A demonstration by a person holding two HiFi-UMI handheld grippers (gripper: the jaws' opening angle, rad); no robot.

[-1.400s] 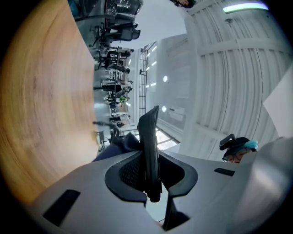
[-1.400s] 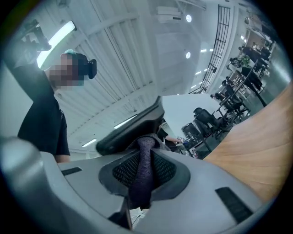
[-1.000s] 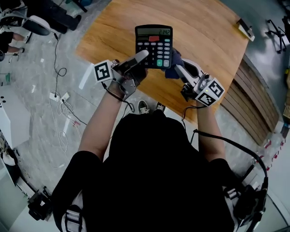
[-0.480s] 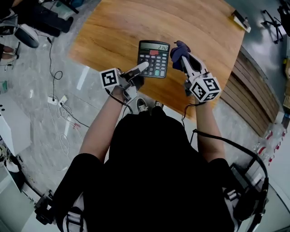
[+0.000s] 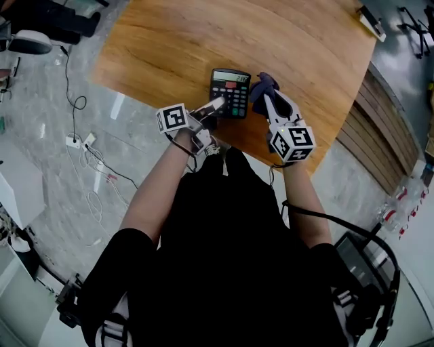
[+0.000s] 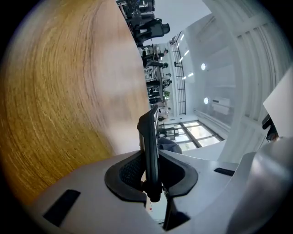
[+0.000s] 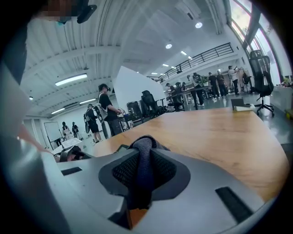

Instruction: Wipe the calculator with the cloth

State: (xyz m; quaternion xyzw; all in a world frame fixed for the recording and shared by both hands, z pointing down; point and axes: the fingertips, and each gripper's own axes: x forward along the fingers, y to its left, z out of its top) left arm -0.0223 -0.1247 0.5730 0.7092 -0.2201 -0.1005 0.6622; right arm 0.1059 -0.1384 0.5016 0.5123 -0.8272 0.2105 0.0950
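Note:
A black calculator (image 5: 230, 90) with a lit display and a red key is over the wooden table (image 5: 203, 41), near its front edge. My left gripper (image 5: 217, 104) is shut on its near left corner. In the left gripper view the calculator (image 6: 149, 137) shows edge-on, clamped between the jaws of the left gripper (image 6: 151, 171). My right gripper (image 5: 262, 93) is just right of the calculator, shut on a dark blue cloth (image 5: 263, 85). The right gripper view shows the cloth (image 7: 141, 160) bunched between the pads. Whether the calculator rests on the table I cannot tell.
A small white and black object (image 5: 371, 17) lies at the table's far right corner. Cables and a power strip (image 5: 78, 142) lie on the floor at the left. Stacked wooden slats (image 5: 376, 129) stand to the right of the table. People and office chairs are far behind.
Both grippers have come down towards the table, carrying the calculator and the cloth with them. Both grips are unchanged.

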